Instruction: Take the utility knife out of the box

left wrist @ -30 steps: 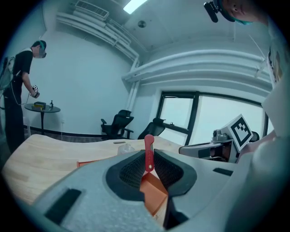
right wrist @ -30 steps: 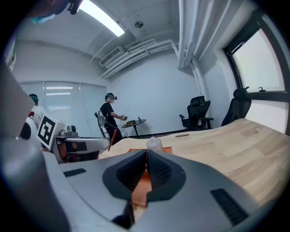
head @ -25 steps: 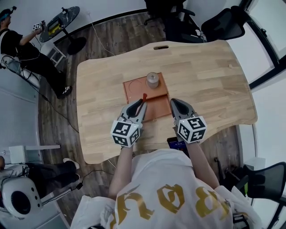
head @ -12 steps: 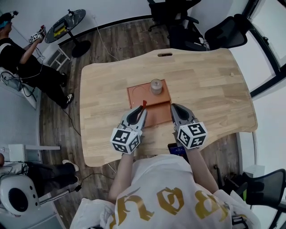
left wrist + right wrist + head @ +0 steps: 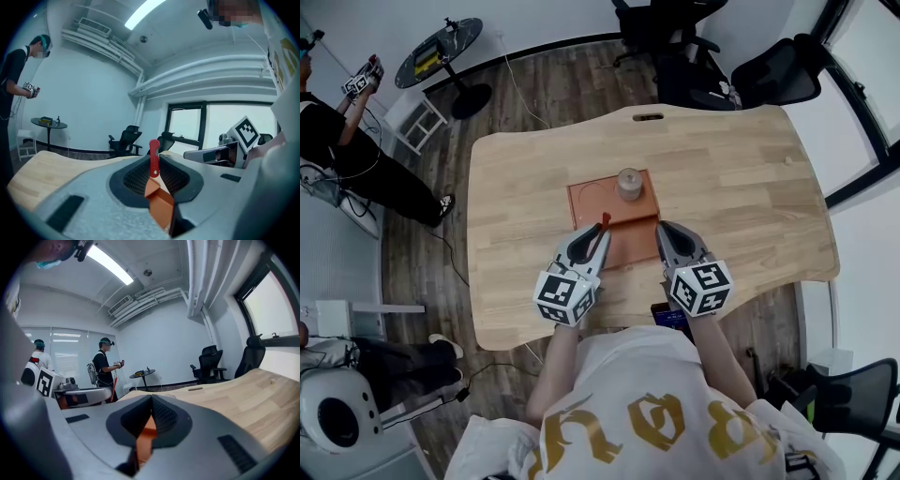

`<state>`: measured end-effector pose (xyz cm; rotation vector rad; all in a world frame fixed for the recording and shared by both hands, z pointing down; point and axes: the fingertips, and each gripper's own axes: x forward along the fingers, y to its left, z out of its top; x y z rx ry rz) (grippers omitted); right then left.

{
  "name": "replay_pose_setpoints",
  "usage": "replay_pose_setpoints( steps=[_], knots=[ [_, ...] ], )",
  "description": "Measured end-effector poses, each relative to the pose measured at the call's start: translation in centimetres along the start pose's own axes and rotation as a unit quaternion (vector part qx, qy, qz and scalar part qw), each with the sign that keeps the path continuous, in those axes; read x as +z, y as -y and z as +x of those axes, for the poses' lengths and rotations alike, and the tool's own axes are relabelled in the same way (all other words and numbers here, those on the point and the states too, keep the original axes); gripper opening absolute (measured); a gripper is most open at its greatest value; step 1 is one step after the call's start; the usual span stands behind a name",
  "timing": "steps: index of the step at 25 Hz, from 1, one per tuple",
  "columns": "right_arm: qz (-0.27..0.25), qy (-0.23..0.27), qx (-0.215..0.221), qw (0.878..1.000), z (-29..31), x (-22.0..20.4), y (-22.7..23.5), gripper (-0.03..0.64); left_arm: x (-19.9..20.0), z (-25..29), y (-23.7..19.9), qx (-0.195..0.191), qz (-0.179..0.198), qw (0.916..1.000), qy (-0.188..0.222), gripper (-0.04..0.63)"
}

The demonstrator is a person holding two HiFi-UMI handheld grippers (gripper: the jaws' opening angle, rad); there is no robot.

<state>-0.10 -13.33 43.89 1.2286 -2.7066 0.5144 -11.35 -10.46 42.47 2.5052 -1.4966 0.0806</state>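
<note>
An orange box (image 5: 619, 246) lies open in the middle of the wooden table (image 5: 741, 178). Its flat back half (image 5: 591, 200) carries a small round roll (image 5: 629, 183). My left gripper (image 5: 598, 231) hangs over the box's front left part. It is shut on the red utility knife (image 5: 604, 221), whose end sticks out past the fingertips. In the left gripper view the knife (image 5: 153, 154) stands upright between the pads, with the box (image 5: 161, 208) below. My right gripper (image 5: 662, 230) sits at the box's right edge, jaws together. The orange box (image 5: 145, 437) shows under them.
A dark phone (image 5: 670, 315) lies at the table's near edge by the person's body. Black office chairs (image 5: 773, 66) stand beyond the far side. Another person (image 5: 342, 141) with grippers stands at the left near a small round table (image 5: 441, 47).
Both grippers stay about where they were, the left still holding the knife. The head camera has shifted a little, and the person at the left has moved their hands.
</note>
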Motion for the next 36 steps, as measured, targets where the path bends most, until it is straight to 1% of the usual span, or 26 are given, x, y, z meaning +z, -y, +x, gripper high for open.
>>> replay_pose_setpoints(
  steps=[13,28,36],
  knots=[
    [-0.004,-0.016,-0.002,1.000,0.1,-1.3,0.6,0.011,-0.2,0.5,0.2,-0.005,-0.003,1.0000,-0.002,0.060],
    [0.002,-0.021,-0.008,1.000,0.2,-1.9,1.3,0.011,-0.9,1.1,0.1,-0.010,-0.008,0.9999,-0.006,0.060],
    [0.006,-0.012,-0.018,1.000,0.2,-1.4,2.1,0.011,-0.6,1.4,-0.4,-0.003,-0.007,1.0000,-0.004,0.060]
  ],
)
